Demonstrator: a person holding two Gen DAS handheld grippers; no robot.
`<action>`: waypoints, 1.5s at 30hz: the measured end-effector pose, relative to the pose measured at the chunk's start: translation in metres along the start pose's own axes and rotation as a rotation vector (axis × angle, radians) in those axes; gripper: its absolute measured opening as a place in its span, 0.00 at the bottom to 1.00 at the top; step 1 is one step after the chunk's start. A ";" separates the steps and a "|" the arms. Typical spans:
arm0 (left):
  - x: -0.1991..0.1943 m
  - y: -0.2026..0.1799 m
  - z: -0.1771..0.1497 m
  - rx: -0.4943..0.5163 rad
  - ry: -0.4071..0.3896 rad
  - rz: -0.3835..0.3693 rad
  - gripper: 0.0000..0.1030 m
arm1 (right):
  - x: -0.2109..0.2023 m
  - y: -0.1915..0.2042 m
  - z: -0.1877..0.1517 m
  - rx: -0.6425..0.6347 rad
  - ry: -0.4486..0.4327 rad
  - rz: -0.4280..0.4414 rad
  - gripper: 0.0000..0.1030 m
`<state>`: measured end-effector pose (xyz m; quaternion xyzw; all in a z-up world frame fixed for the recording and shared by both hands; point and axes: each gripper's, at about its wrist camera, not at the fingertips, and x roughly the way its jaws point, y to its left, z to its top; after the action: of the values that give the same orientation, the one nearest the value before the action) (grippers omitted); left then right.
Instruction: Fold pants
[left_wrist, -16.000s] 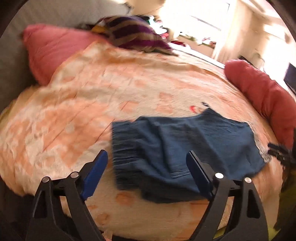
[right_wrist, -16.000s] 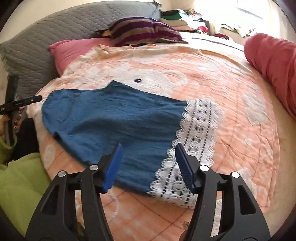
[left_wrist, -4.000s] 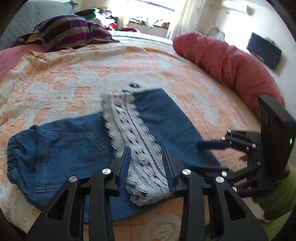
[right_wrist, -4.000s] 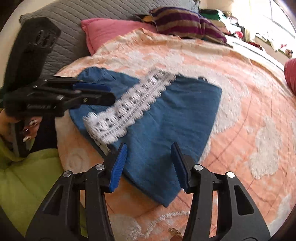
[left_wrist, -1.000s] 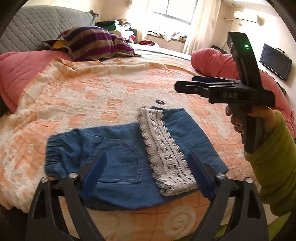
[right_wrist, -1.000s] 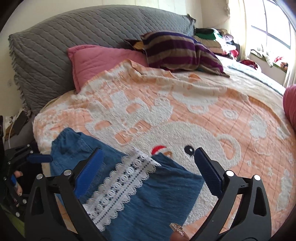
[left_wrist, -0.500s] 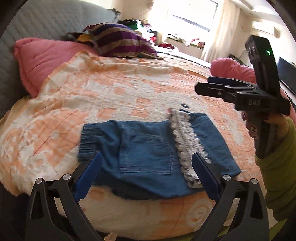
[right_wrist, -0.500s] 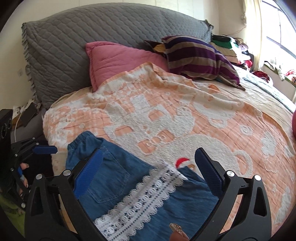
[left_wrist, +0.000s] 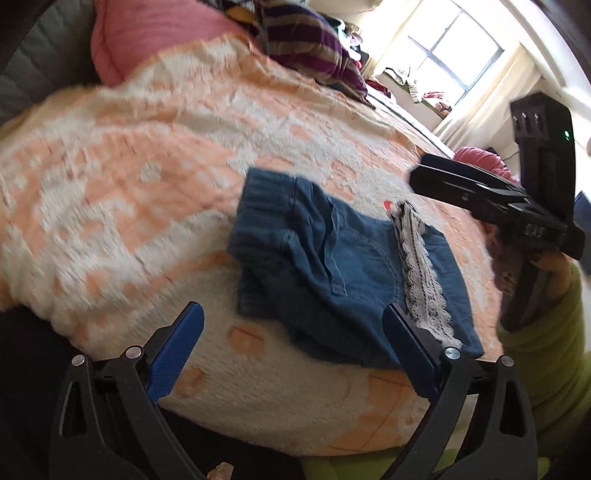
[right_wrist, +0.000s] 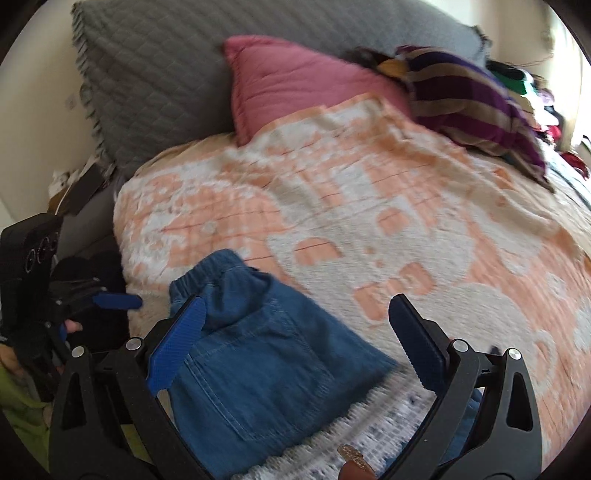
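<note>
Folded blue denim pants with white lace hem now released on the bed; both tools spread, empty, swung toward the waistband.

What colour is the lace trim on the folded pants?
White or pale grey lace trim on blue denim pants; clearest in the left wrist view.

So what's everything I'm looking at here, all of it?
Pants: one, blue denim, folded with white lace hem on top, near bed edge.
Blanket: one, orange and white, covering the bed.
Pink pillow: one, at the head.
Striped pillow: one, purple and tan, beside the pink one.
Grey quilted headboard cushion: one, behind the pillows.
Window: one, bright, far wall.
Left hand-held gripper: black, blue pads, open.
Right hand-held gripper: same, open.
Sleeve: green.
</note>
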<state>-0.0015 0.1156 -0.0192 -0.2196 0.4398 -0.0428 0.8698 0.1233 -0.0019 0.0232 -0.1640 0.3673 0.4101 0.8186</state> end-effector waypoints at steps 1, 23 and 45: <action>0.004 0.000 -0.001 -0.010 0.009 -0.020 0.93 | 0.008 0.004 0.002 -0.013 0.017 0.020 0.91; 0.041 0.012 -0.009 -0.103 0.063 -0.169 0.79 | 0.131 0.044 0.023 -0.168 0.324 0.346 0.50; 0.064 -0.121 0.020 0.140 0.093 -0.345 0.90 | -0.052 -0.085 -0.035 0.099 -0.107 0.348 0.30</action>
<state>0.0676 -0.0034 -0.0054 -0.2286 0.4310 -0.2320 0.8415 0.1540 -0.1024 0.0349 -0.0353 0.3657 0.5348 0.7609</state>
